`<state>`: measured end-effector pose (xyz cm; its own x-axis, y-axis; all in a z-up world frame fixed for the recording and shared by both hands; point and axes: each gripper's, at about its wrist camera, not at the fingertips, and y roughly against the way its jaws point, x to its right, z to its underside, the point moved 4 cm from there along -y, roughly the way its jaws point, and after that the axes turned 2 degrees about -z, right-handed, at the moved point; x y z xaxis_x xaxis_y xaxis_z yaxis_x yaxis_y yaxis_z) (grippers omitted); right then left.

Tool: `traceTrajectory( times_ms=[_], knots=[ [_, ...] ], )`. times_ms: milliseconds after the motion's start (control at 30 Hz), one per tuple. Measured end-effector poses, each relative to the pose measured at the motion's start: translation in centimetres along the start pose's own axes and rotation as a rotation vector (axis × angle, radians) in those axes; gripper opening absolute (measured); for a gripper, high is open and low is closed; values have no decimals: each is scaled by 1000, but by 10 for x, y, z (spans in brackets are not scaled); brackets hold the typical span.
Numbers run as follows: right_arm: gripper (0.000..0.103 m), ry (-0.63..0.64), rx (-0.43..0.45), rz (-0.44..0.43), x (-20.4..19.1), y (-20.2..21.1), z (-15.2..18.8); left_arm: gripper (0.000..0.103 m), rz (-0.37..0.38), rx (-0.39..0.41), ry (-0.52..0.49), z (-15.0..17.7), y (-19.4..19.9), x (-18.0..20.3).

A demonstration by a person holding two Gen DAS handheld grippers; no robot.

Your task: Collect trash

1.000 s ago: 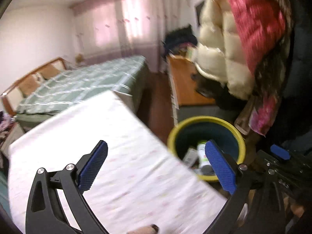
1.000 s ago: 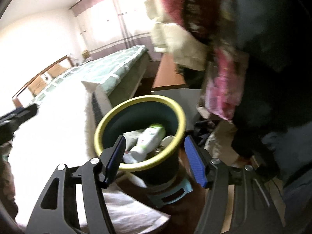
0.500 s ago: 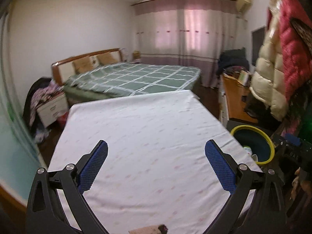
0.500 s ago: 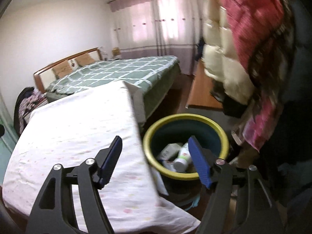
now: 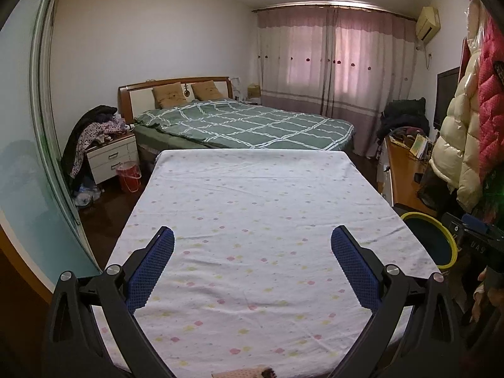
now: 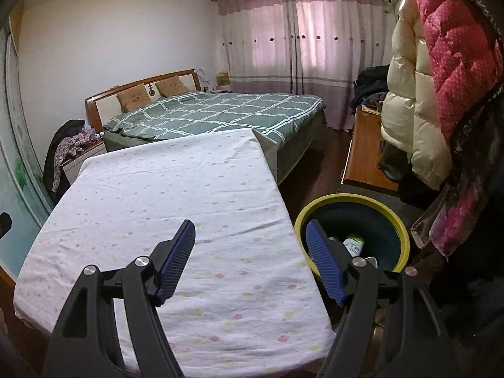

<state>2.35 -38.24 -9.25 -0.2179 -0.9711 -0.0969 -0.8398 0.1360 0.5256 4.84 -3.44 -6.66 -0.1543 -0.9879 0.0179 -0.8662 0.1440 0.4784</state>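
Your left hand-held gripper (image 5: 252,263) hangs over the bench (image 5: 252,195), which wears a white cloth dotted with small pink and yellow flowers. Its two blue pads are spread wide with nothing between them, and only bare cloth shows below.

Your right hand-held gripper (image 6: 250,260) sits at the bench's right edge. Its jaws have just been opening, and they stand apart now with nothing pinched. The left pad hangs over the cloth; the right pad overlaps the near rim of the bin (image 6: 352,200) in the picture.

That bin, dark inside with a yellow rim, stands on the floor just beside the bench's right side. In the right wrist view you can see trash lying in its bottom: a white bottle with a green label (image 6: 352,244) and something pale beside it that is too hidden to name. In the left wrist view the same bin (image 5: 419,217) peeks out past the bench corner, and your right hand's rig crosses in front of it.

Beyond the bench stands a bed (image 5: 245,123) with a green checked cover and a wooden headboard, and pink curtains (image 5: 330,56) hang behind it. Puffy coats (image 6: 441,72), one cream and one red, hang on the right above the bin. A nightstand (image 5: 111,156) piled with clothes stands left of the bed, with a red pail (image 5: 128,178) on the floor beside it.
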Motion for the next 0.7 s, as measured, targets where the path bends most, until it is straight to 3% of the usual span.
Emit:
traceTrajectory(
  times_ms=[700],
  knots=[
    [69,-1,2,5,1,1,0,98,19,-4,-23,-3,-4,25]
  ],
)
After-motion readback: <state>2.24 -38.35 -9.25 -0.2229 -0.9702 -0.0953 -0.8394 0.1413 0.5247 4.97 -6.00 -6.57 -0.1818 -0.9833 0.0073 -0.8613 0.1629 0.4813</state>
